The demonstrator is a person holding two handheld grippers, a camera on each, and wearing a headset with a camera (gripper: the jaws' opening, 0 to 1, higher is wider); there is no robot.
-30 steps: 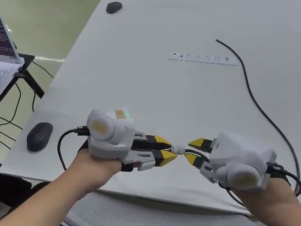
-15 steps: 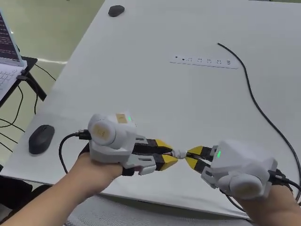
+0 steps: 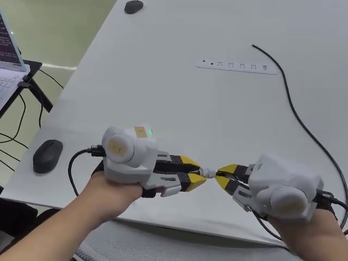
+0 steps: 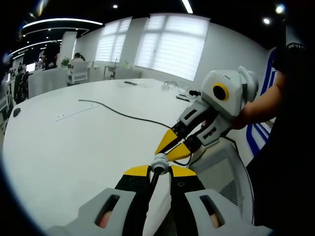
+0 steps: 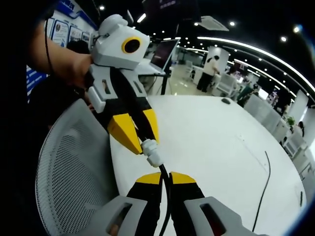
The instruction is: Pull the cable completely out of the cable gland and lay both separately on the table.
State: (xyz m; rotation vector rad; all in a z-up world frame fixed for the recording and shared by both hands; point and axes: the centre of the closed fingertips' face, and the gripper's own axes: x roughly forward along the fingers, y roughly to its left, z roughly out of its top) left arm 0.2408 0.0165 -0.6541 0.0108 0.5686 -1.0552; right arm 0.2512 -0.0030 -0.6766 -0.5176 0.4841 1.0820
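Your left tool (image 3: 196,176) is clamped on the white cable gland (image 3: 207,174), pinching it at the very tips of the yellow jaws. Your right tool (image 3: 223,176) faces it head-on and is closed on the black cable (image 5: 164,176) just where it leaves the gland, so the two sets of tips nearly meet.

That opposed hold makes sense. Each tool owns one part, and both are lined up along the cable's axis, so drawing your hands apart should load the joint straight rather than bend it. Gripping the cable so close to the gland gives it little free length to flex or buckle.

You are holding both parts in the air, low over the near edge of the table (image 3: 163,92), and the cable is seated in the gland. By my reading, the pull-out is not yet done and nothing has been laid down. In the left gripper view a thin dark line runs back between your left jaws below the gland. It may be the cable's tail passing through, but I cannot tell how much is left inside.

The likely trouble is slip: the round gland could twist out of the left tips, or the thin cable could slide through the right jaws if the gland's seal grips hard.

Farther up the table lie a power strip (image 3: 234,66) and a long black cord (image 3: 296,117), well apart from your work, so there is open surface for setting the two parts down separately.
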